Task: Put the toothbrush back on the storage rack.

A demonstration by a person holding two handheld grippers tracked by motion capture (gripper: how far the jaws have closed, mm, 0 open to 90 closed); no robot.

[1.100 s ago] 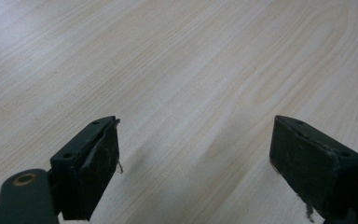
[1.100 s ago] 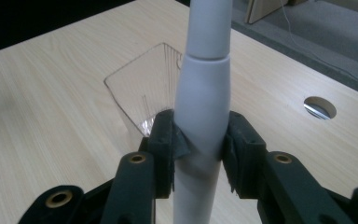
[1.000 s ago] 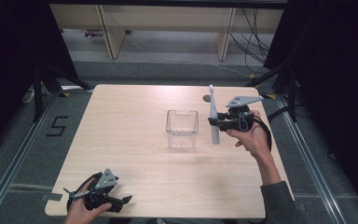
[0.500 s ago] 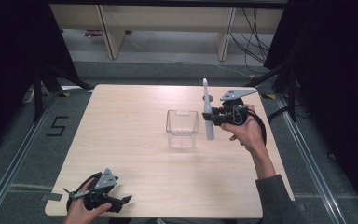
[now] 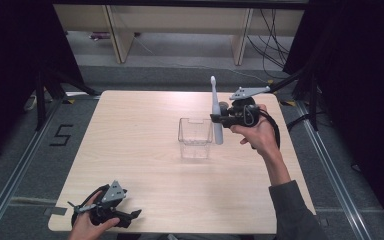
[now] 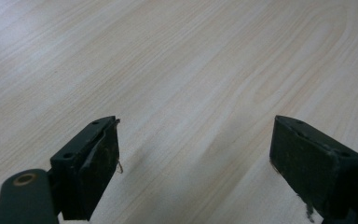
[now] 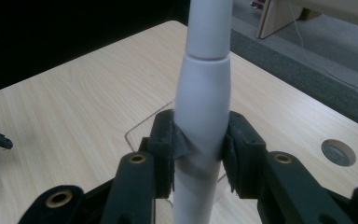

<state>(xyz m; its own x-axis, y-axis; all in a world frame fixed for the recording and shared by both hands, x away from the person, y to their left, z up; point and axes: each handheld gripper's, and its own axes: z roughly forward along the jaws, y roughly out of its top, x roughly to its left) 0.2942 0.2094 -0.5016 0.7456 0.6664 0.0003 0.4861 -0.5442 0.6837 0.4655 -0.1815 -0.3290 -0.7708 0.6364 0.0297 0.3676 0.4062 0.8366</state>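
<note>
Just right of the clear box (image 5: pixel 195 138), an electric toothbrush (image 5: pixel 216 112) stands upright in the air, brush end up and thick handle end down, clear of the bench (image 5: pixel 130 150). The right tongs (image 5: pixel 219 119) are clamped on its handle; in the right gripper view the two pads press the white body (image 7: pixel 203 116) from either side, with the box's rim (image 7: pixel 142 129) just behind and below it. The handle's lower end hangs beside the box's right wall, about level with its rim as far as the high view shows (whether it touches the wall I cannot tell).

The step in hand looks like carrying the toothbrush to the box in order to stand it inside. The box is open at the top and sits near the middle of the bench, with nothing in it that I can make out.

The next move, as I judge it, calls for bringing the handle end left over the opening, keeping the toothbrush upright, then lowering it inside before loosening the grip; a light box could be nudged aside by a knock on its rim.

The left tongs (image 5: pixel 130 216) rest at the near left corner of the bench, jaws wide apart with only bare wood between them.
</note>
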